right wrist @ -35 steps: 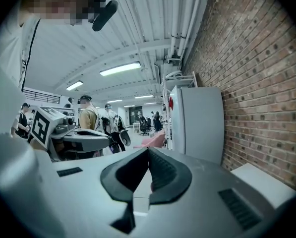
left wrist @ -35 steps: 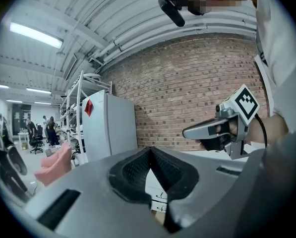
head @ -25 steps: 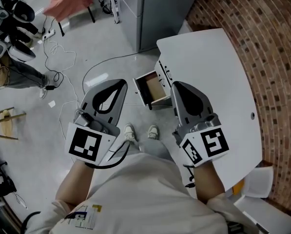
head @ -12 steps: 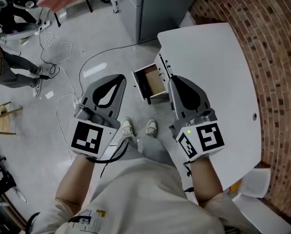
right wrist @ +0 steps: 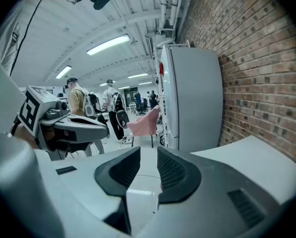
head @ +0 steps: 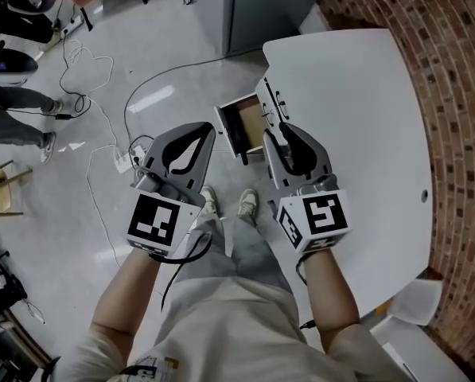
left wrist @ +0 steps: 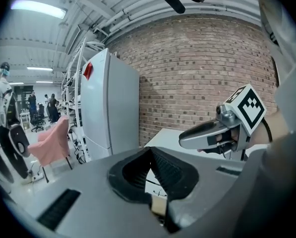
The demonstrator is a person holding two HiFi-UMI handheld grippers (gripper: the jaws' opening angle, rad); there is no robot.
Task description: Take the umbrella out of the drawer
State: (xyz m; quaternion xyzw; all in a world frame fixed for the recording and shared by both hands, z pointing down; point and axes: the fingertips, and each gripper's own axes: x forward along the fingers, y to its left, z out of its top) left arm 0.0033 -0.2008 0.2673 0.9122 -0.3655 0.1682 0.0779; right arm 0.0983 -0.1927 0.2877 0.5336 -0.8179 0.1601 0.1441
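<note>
An open drawer (head: 245, 124) juts from the left edge of the white table (head: 364, 110), with its brown wooden inside showing. No umbrella shows in any view. My left gripper (head: 208, 128) hangs over the floor just left of the drawer; its tips touch with nothing between them (left wrist: 148, 150). My right gripper (head: 270, 134) hovers at the drawer's near right corner, by the table edge. Its jaws have just been opening, and a clear gap with nothing in it stands between the pads (right wrist: 148, 155). Part of the drawer's inside is hidden by the right gripper.
A tall grey cabinet (head: 257, 6) stands beyond the drawer. Cables (head: 102, 78) and a power strip (head: 127, 162) lie on the grey floor at left. A brick wall (head: 460, 134) runs behind the table. The wearer's shoes (head: 248, 205) stand below the drawer.
Both grippers have sunk and moved closer to the open drawer. The right gripper's jaws, shut before, now stand apart. The left gripper stays shut.
</note>
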